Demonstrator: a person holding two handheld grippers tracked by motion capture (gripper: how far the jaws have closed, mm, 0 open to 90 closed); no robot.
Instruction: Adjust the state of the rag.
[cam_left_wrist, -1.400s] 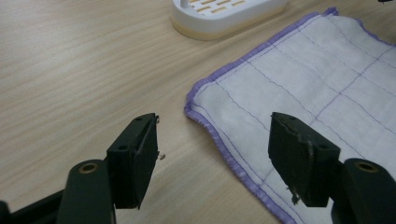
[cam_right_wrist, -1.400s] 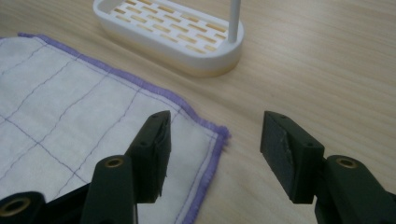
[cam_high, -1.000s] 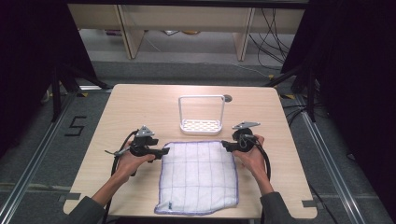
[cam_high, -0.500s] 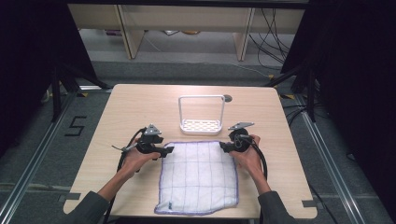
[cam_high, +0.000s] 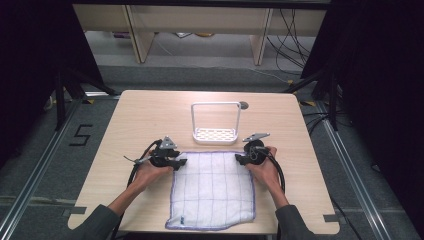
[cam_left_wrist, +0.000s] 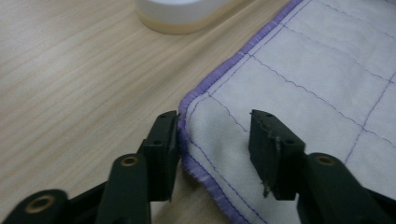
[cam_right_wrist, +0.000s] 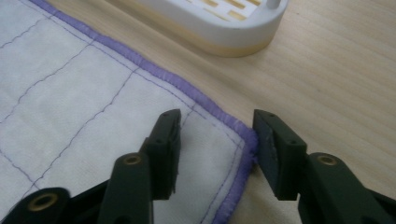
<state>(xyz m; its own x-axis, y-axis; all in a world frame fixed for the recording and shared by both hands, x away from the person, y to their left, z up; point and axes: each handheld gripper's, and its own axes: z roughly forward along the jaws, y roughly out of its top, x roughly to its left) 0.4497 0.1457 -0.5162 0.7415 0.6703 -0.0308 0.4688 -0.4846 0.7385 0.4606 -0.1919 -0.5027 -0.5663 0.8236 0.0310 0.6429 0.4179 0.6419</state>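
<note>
A white quilted cloth (cam_high: 212, 187) with a purple hem lies flat on the near half of the table. My left gripper (cam_high: 180, 161) is at its far left corner and my right gripper (cam_high: 239, 159) at its far right corner, each in a hand. In the left gripper view the jaws of the left gripper (cam_left_wrist: 215, 140) straddle the corner of the cloth (cam_left_wrist: 303, 70); they have just been closing but stand apart, not pinching it. My right gripper (cam_right_wrist: 217, 140) likewise straddles its corner of the cloth (cam_right_wrist: 70, 93), its jaws having just closed partway, still open.
A white slotted rack (cam_high: 215, 134) with a tall hoop handle stands just beyond the cloth's far edge, close to both grippers. The wooden table (cam_high: 150, 115) has bare room at the far left and right. Cables trail from both grippers along the forearms.
Both grippers have edged slightly inward onto the cloth's far corners. The cloth and the rack have not moved.
</note>
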